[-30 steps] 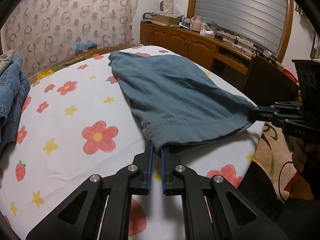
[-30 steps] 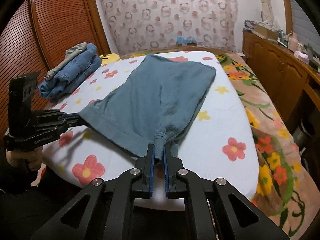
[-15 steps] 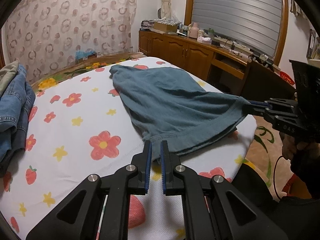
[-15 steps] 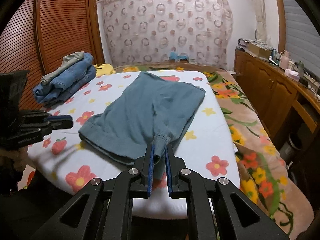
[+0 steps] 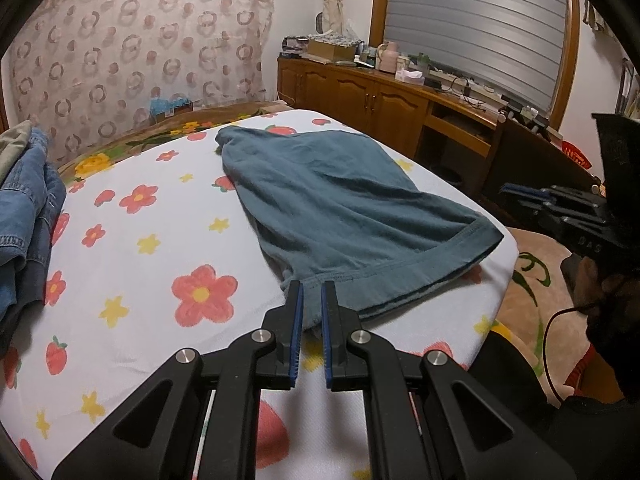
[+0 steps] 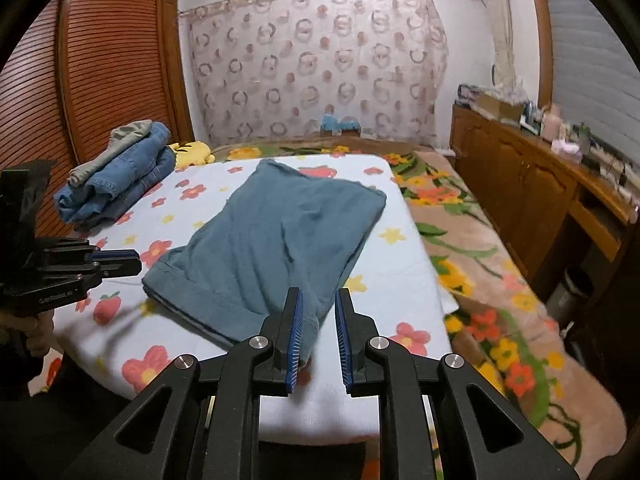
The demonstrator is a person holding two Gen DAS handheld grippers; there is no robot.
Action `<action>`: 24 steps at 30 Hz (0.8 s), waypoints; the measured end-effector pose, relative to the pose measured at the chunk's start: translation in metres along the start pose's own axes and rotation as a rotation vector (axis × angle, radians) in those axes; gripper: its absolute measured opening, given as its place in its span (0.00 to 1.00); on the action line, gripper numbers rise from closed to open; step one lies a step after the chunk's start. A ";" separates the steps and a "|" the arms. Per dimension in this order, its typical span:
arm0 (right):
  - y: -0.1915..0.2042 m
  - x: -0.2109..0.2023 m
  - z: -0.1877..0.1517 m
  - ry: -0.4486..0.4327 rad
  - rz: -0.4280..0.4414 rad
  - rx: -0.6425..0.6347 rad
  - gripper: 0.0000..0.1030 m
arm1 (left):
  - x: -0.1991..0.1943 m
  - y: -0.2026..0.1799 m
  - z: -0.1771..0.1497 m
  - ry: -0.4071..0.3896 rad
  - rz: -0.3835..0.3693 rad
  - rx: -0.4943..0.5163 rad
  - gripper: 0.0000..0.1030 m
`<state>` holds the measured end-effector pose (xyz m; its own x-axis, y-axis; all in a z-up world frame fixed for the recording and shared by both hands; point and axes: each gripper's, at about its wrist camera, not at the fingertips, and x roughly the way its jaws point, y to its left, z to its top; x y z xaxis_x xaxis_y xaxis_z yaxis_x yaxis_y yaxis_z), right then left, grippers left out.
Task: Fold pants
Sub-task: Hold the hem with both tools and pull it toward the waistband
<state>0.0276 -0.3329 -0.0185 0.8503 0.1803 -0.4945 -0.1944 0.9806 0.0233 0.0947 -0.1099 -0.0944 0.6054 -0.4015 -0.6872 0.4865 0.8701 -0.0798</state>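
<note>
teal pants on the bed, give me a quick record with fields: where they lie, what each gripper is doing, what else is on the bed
pants: teal pants lying flat on the flowered sheet
left gripper: left gripper near the hem corner, jaws almost shut, no cloth clearly pinched
right gripper: right gripper at the other hem corner, jaws opening, cloth between them, not pressed
other clothes: stack of folded jeans at the sheet's far left

Left gripper (image 5: 311,294): jaws nearly closed, nothing pressed between the pads, tilted downward; right gripper (image 6: 318,304): jaws opening, pads apart, tilted downward, grasping hand (image 5: 608,284) partly visible.
</note>
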 end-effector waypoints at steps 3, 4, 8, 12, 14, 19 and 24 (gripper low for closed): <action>-0.004 0.018 0.002 0.033 0.029 0.054 0.16 | 0.006 0.000 0.004 0.007 -0.003 -0.004 0.08; -0.006 0.021 0.002 0.044 0.040 0.065 0.16 | 0.008 0.000 0.005 0.012 -0.004 -0.006 0.08; -0.003 0.024 0.001 0.069 0.062 0.050 0.16 | 0.019 0.001 0.008 0.046 -0.015 -0.020 0.24; -0.006 0.026 -0.001 0.117 0.073 0.049 0.17 | 0.028 0.002 0.005 0.064 -0.006 -0.031 0.36; -0.008 0.029 0.000 0.133 0.080 0.049 0.22 | 0.031 0.002 0.002 0.076 0.001 -0.038 0.36; -0.009 0.035 0.004 0.160 0.102 0.052 0.36 | 0.037 0.007 0.001 0.105 -0.001 -0.059 0.36; -0.008 0.043 0.003 0.187 0.093 0.042 0.40 | 0.041 0.015 -0.001 0.128 -0.038 -0.107 0.37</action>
<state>0.0670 -0.3330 -0.0367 0.7229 0.2571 -0.6414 -0.2444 0.9633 0.1106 0.1263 -0.1136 -0.1244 0.4994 -0.4008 -0.7681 0.4338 0.8831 -0.1788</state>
